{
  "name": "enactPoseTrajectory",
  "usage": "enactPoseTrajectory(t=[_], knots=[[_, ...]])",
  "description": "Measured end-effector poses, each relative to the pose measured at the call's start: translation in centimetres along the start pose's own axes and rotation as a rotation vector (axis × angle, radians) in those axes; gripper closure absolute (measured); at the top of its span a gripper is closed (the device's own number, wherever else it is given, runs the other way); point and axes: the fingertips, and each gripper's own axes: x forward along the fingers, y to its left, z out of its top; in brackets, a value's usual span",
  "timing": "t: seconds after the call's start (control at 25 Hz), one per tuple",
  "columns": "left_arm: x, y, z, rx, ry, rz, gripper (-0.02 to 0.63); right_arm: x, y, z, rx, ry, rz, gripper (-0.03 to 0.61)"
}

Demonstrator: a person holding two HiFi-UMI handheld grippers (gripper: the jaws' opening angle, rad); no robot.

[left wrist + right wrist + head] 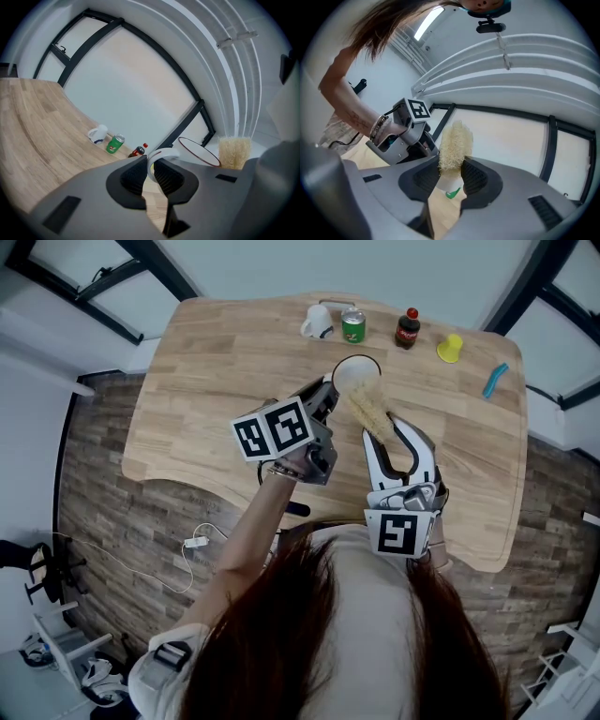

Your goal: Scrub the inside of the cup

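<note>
My left gripper (323, 396) holds a white cup (356, 375) above the wooden table (216, 381), mouth turned up and rightwards. In the left gripper view, the cup's handle (160, 156) is pinched between the jaws of that gripper (149, 171), and the dark-edged rim (199, 151) shows beyond. My right gripper (389, 430) is shut on a brush with pale bristles (368, 409). The bristle tip sits at the cup's rim. The bristles (233, 151) stand just right of the rim. In the right gripper view, the brush (453, 146) rises between the jaws of the right gripper (450, 176).
Along the table's far edge stand a white mug on its side (317, 322), a green can (352, 325), a small cola bottle (407, 329) and a yellow cup (450, 348). A blue tool (494, 380) lies at the right edge. A cable (197, 542) lies on the floor.
</note>
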Motion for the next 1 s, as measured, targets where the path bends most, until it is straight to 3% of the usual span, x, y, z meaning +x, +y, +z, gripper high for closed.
enactPoseTrajectory(t=[0.28, 0.52, 1.0], knots=[[0.2, -1.7, 0.8, -0.070, -0.025, -0.068, 0.566, -0.4, -0.3, 1.2, -0.184, -0.055, -0.097, 0.434], [0.2, -3.5, 1.9, -0.078, -0.042, -0.125, 0.566, -0.7, -0.6, 2.0, -0.271, -0.105, -0.153, 0.434], [-0.4, -5.2, 2.3, -0.131, -0.046, -0.213, 0.566, -0.8, 0.3, 2.5, -0.331, -0.144, -0.142, 0.434]])
